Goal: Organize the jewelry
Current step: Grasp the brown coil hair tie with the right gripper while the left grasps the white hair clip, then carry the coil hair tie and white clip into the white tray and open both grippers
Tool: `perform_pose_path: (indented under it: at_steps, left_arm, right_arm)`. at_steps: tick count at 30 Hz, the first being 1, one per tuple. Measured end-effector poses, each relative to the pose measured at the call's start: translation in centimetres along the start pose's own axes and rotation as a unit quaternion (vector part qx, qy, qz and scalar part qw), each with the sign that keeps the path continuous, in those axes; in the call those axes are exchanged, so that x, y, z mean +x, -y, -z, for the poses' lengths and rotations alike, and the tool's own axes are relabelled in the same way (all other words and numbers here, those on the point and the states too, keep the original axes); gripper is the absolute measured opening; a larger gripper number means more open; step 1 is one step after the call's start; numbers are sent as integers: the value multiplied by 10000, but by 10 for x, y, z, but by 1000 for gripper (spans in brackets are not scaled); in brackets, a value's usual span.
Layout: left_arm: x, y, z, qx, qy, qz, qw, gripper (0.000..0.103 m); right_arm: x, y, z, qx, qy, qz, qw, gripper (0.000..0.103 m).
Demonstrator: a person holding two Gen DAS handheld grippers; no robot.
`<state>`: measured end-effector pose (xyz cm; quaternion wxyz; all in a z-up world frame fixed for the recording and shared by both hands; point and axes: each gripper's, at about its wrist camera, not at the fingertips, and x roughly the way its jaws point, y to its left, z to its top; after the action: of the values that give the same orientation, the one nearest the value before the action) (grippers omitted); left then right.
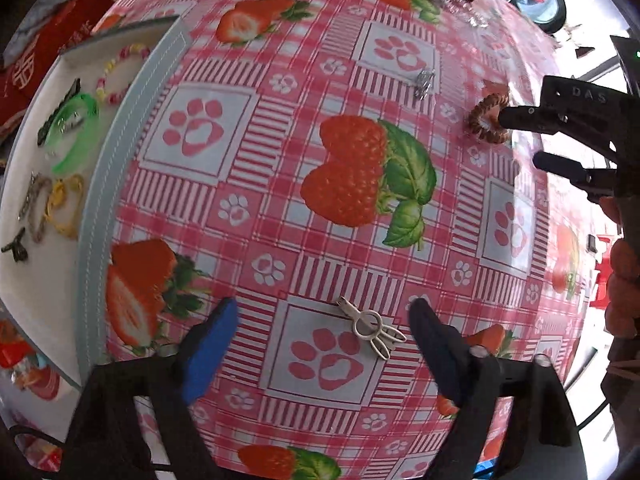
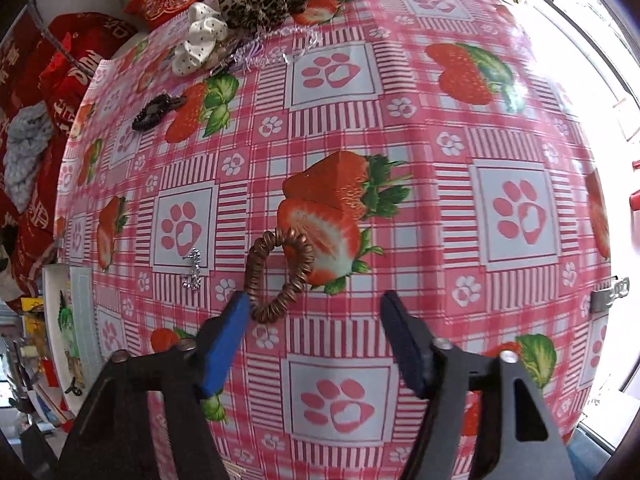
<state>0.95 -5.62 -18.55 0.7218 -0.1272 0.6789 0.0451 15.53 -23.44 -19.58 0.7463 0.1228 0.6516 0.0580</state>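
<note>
Left gripper (image 1: 322, 312): points straight down at the desk (image 1: 280, 80), fingers spread wide, gripping nothing.
Pale hair clip (image 1: 370, 326): lies flat on the strawberry cloth between the left fingers, touching neither.
Right gripper (image 2: 314, 304): tilted steeply down, fingers partly parted, nothing clamped.
Brown coil hair tie (image 2: 280, 276): lies on the desk; the blue pad of one finger (image 2: 224, 344) sits at its lower edge, the other finger stands well apart from it.
Silver clip (image 2: 194, 266): just beside the coil tie; its shape is too small to read.
Tray (image 1: 48, 280): at the desk's edge, cut off by the frame, holding a green band (image 1: 76, 136), a bead bracelet and small clips.
Hard to make out: pile of fabric bows (image 2: 240, 16) at the far edge, overlapping; window side overexposed.
</note>
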Motion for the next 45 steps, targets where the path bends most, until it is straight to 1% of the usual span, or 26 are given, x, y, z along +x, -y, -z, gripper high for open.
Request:
perform_pose_path:
  at_steps: [1, 4, 6, 7, 8, 10, 13, 14, 16, 18, 19, 20, 21, 22, 24, 28, 30, 35, 40, 45]
  left_arm:
    - [2, 2, 1, -16, -10, -19, 10000, 89]
    - [10, 7, 4, -48, -90, -27, 9999, 74]
    - [15, 9, 9, -99, -167, -33, 9998, 74]
    - [17, 9, 9, -114, -184, -22, 9998, 71]
    - [19, 11, 11, -122, -211, -30, 9997, 64]
    - [22, 15, 15, -104, -223, -102, 9996, 63]
    - [25, 25, 19, -54, -224, -116, 9997, 62]
    - [26, 28, 19, -35, -224, -129, 9997, 56]
    - [28, 38, 19, 55, -202, -212, 9996, 53]
    - [28, 46, 19, 120, -175, -230, 9995, 44]
    - [28, 48, 21, 177, -159, -261, 9994, 38]
    - [28, 50, 19, 209, -152, -254, 9993, 33]
    - [28, 52, 15, 239, -142, -250, 9993, 29]
    - [28, 53, 16, 279, -133, -217, 9993, 26]
    - [22, 53, 18, 318, -124, -54, 9994, 26]
    - [16, 41, 16, 444, -55, 262, 9987, 26]
    - [9, 35, 14, 528, -13, 359, 9980, 26]
    - [-7, 29, 9, 783, 130, 438, 9959, 26]
    - [-23, 24, 7, 1008, 333, 444, 9934, 26]
    - [-36, 11, -7, 1061, 483, 431, 9923, 26]
  right_arm:
    - [3, -1, -1, 7, -11, 8, 10000, 61]
    - [8, -3, -3, 47, 1, 70, 10000, 55]
    - [11, -6, -3, 39, 32, 167, 9998, 50]
    - [12, -7, -4, 30, 51, 217, 9997, 50]
    - [12, -8, -4, 12, 80, 276, 9996, 49]
    - [14, -12, -4, -63, 112, 387, 9992, 49]
    - [18, -25, -3, -375, 141, 725, 9966, 48]
    - [19, -29, -1, -500, 154, 851, 9950, 47]
    - [22, -37, 1, -697, 181, 1048, 9919, 43]
    - [22, -42, 3, -854, 219, 1089, 9901, 32]
    - [22, -45, 4, -921, 231, 1110, 9893, 27]
    - [22, -48, 4, -980, 237, 1106, 9887, 18]
    - [22, -50, 5, -1012, 242, 1101, 9885, 13]
    - [23, -52, 6, -1042, 256, 1122, 9879, 13]
    - [23, -54, 7, -1033, 277, 1073, 9885, 13]
    - [18, -46, 13, -859, 259, 661, 9938, 13]
    - [14, -42, 18, -810, 262, 453, 9953, 13]
    - [2, -30, 35, -669, 199, 95, 9975, 13]
    - [-10, -28, 48, -632, 119, -120, 9979, 13]
    - [-19, -31, 54, -636, 30, -273, 9976, 13]
